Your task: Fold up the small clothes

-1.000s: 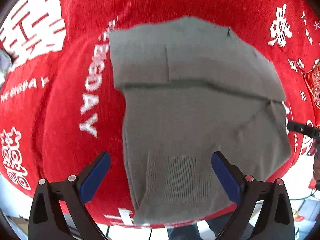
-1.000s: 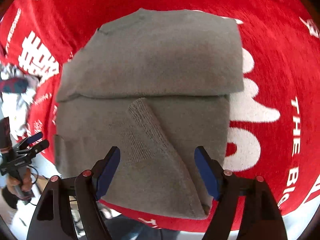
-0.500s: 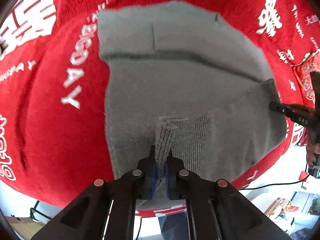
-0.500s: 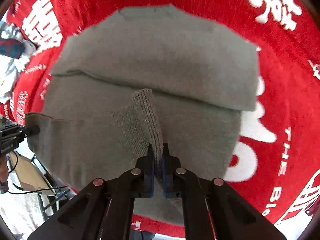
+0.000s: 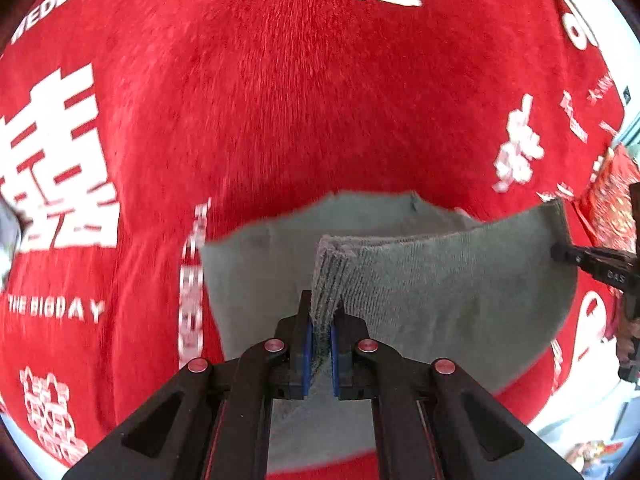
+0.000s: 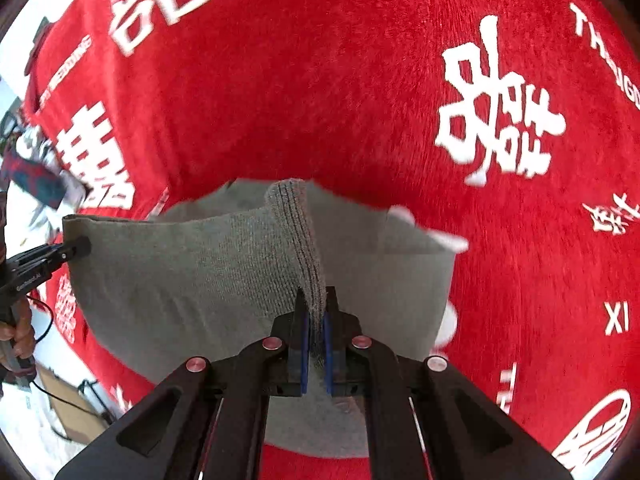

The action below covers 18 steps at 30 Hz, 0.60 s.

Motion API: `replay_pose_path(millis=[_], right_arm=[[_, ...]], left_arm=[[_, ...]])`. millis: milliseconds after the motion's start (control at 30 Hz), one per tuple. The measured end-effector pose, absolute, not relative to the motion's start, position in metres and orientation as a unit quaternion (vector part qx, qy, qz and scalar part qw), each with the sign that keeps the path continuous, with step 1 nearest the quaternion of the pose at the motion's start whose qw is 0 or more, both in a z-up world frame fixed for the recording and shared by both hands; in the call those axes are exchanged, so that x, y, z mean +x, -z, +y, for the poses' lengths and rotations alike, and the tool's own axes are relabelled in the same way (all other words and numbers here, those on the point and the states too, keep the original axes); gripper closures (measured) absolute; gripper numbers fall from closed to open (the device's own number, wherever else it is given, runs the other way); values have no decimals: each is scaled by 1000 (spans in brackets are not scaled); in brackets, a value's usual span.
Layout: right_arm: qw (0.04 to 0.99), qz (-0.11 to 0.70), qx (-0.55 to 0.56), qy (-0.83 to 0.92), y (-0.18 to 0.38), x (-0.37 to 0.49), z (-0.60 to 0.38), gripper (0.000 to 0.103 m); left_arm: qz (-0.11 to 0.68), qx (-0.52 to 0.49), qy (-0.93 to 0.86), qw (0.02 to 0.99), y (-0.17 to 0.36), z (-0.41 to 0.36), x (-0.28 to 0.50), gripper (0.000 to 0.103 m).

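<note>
A grey knit sweater (image 5: 440, 292) lies partly folded on a red cloth with white characters (image 5: 280, 100). My left gripper (image 5: 320, 320) is shut on the ribbed hem of the sweater and holds it lifted above the cloth. My right gripper (image 6: 316, 312) is shut on the hem's other corner, also lifted. The sweater (image 6: 192, 276) hangs as a raised band between them, over its lower layers. Each gripper shows at the edge of the other's view, the right in the left wrist view (image 5: 592, 264), the left in the right wrist view (image 6: 44, 260).
The red cloth (image 6: 360, 80) covers the table far ahead of the sweater. A crumpled patterned garment (image 6: 36, 176) lies at the left edge of the right wrist view. The table's near edge and floor clutter show at the bottom corners.
Both grippers closed on the sweater's bottom hem, then lifted it and carried it forward over the sweater's body. More of the red cloth now fills the views.
</note>
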State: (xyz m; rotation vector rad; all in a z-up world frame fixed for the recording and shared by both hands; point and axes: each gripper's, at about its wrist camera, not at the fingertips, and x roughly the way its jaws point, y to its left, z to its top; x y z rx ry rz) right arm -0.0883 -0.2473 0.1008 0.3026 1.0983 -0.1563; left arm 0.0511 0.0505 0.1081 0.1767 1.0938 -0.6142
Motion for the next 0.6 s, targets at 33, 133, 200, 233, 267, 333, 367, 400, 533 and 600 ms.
replay_pose_path(millis=[33, 133, 200, 233, 267, 333, 367, 400, 533, 600], right_arm=[[837, 522, 147, 78, -94, -79, -257, 97], [821, 537, 166, 96, -59, -52, -283, 97], [807, 551, 184, 105, -31, -40, -296, 97], [799, 559, 191, 108, -17, -35, -302, 97], [791, 568, 196, 113, -2, -30, -306, 97], [781, 580, 200, 117, 18, -23, -311, 97], [776, 586, 199, 118, 28, -20, -311, 97], [775, 588, 199, 118, 34, -19, -311, 97], [779, 586, 190, 119, 37, -15, -308, 97], [776, 591, 185, 121, 35, -14, -307, 96]], left_arm=[[508, 90, 279, 810, -98, 37, 68, 95], [518, 102, 256, 810, -61, 9, 100, 95], [531, 105, 242, 805, -37, -2, 113, 95], [541, 112, 228, 802, -19, -11, 122, 95], [546, 116, 221, 799, -8, -14, 126, 95], [560, 123, 203, 794, 16, -22, 134, 95], [565, 122, 198, 792, 24, -23, 137, 95], [570, 122, 192, 789, 32, -24, 140, 95], [576, 129, 173, 788, 46, -24, 148, 95], [575, 126, 156, 793, 44, -22, 153, 94]])
